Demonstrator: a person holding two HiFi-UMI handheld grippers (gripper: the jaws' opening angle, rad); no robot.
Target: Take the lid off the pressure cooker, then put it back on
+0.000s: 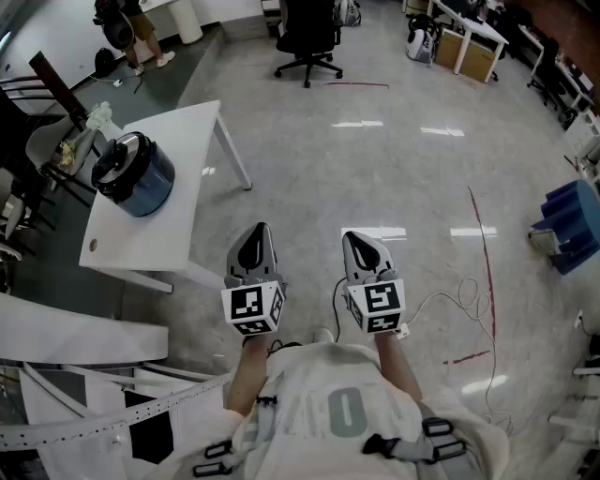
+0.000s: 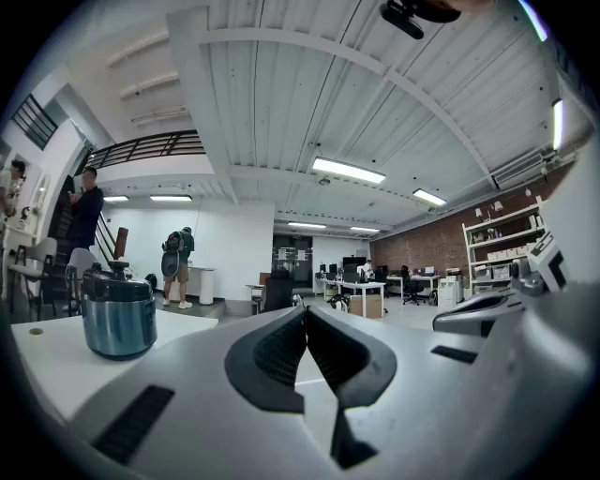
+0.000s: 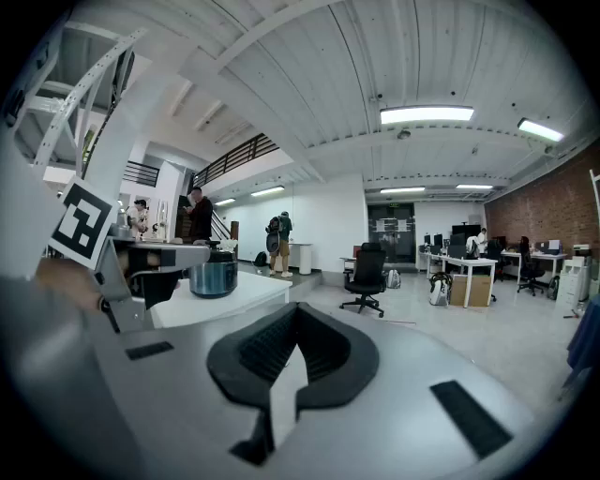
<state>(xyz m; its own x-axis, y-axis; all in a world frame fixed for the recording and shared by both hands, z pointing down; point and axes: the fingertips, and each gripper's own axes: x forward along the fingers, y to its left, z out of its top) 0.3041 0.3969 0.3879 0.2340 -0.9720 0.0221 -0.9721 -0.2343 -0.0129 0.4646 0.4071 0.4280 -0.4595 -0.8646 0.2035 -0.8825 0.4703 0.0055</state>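
Observation:
A blue pressure cooker (image 1: 137,175) with a black lid (image 1: 120,161) on top stands on a white table (image 1: 155,239) at the upper left of the head view. It also shows at the left in the left gripper view as the cooker (image 2: 118,313), and farther off in the right gripper view as the cooker (image 3: 214,277). My left gripper (image 1: 256,232) and right gripper (image 1: 356,238) hang side by side over the floor, well right of the table. Both are shut and hold nothing, as the left gripper (image 2: 306,312) and right gripper (image 3: 297,310) show.
A black office chair (image 1: 308,37) stands far ahead. Chairs and clutter (image 1: 37,150) crowd the table's left side. A white cable (image 1: 450,300) lies on the floor at my right, and a blue bin (image 1: 574,225) sits at the right edge. A person (image 1: 141,28) stands far back left.

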